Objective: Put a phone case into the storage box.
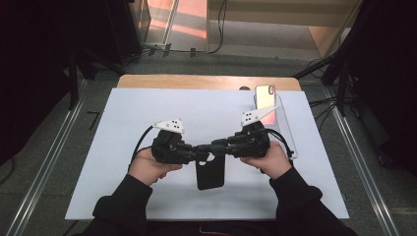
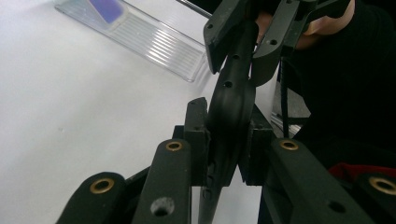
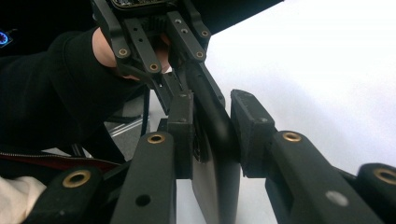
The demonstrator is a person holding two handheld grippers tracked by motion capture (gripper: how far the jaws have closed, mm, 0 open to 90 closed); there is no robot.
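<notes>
Both tongs, left (image 1: pixel 200 153) and right (image 1: pixel 216 146), pinch the black phone case's (image 1: pixel 210 172) top edge, its long axis running from twelve to six o'clock above the tabletop (image 1: pixel 123 147).

No text, label, brand, number or sign can be read anywhere in these pictures. The black dots on the grey plates (image 1: pixel 169 124) atop the grippers are plain marks, not characters. The phone (image 1: pixel 265 97) at 1 o'clock shows no legible writing.

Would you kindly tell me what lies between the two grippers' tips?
A black phone case, clamped at its top edge by the left gripper and right gripper, as the high view shows.
</notes>
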